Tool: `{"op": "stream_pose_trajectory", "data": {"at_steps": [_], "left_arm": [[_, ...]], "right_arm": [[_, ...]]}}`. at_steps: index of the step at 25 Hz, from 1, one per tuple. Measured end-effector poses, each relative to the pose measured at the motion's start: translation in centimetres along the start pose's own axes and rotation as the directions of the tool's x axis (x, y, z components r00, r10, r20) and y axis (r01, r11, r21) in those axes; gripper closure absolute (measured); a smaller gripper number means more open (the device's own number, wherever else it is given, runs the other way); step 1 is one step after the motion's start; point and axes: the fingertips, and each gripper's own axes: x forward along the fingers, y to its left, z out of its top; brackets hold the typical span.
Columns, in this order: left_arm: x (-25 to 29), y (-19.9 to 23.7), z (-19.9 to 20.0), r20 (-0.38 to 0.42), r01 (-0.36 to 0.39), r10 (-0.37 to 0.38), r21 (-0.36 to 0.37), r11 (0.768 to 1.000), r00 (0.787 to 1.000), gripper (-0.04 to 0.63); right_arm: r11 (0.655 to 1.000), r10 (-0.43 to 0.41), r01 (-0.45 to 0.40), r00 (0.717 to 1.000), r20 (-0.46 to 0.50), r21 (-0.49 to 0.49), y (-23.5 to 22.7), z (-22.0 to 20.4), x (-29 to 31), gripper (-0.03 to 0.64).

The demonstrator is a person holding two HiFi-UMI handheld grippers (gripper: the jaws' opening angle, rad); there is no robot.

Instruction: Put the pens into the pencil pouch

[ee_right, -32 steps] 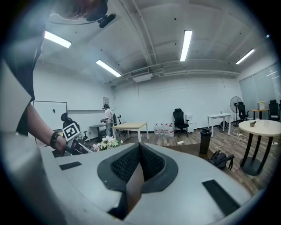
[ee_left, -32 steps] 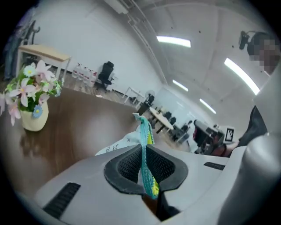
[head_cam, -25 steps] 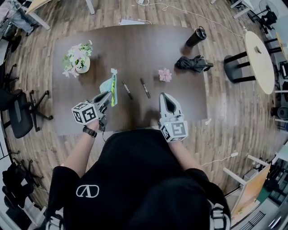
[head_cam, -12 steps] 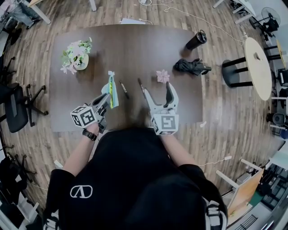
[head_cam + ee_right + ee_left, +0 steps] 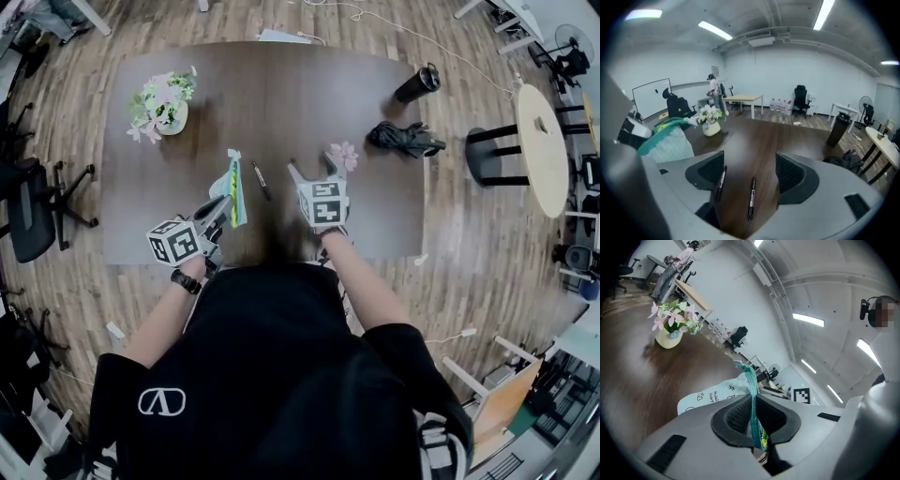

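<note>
Looking down in the head view, the left gripper (image 5: 223,204) sat at centre left over the table (image 5: 281,84), holding the pencil pouch (image 5: 232,183). The first pen (image 5: 261,180) lay just right of the pouch. The right gripper (image 5: 312,167) pointed at mid-frame.

Left gripper view: jaws were pinched together on the pouch's teal zipper edge.

Right gripper view: jaws stood wide apart, having just been closing slightly. The second pen (image 5: 750,197) lay on the table between them, untouched. The first pen lay beside the left-hand jaw.

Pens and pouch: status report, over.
Left gripper shut on pencil pouch. Right gripper just opened, one pen between fingers, ungripped; second pen alongside. Nothing blocking.
</note>
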Motion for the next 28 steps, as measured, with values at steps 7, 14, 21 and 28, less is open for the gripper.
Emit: {"op": "stream_pose_trajectory", "data": {"at_steps": [7, 14, 21, 28], "left_arm": [[-0.7, 0.3, -1.2, -0.009, -0.02, 0.02, -0.018, 1.0, 1.0, 0.571], [-1.7, 1.1, -2.0, -0.009, -0.053, 0.053, -0.05, 0.997, 0.999, 0.571], [-1.9, 1.4, -2.5, -0.002, -0.066, 0.066, -0.065, 0.996, 0.998, 0.571], [-2.3, 1.3, -2.7, 0.009, -0.067, 0.067, -0.078, 0.995, 0.998, 0.571]], "right_arm": [[0.998, 0.06, -0.055, 0.927, -0.37, 0.026, -0.2, -9.8, 7.0, 0.348], [0.995, 0.097, -0.078, 0.826, -0.556, 0.058, -0.5, -15.3, 10.1, 0.399], [0.998, 0.067, -0.058, 0.761, -0.645, 0.036, -1.4, -17.3, 11.6, 0.496], [0.998, 0.063, -0.057, 0.751, -0.657, 0.032, -1.2, -17.4, 11.8, 0.574]]}}
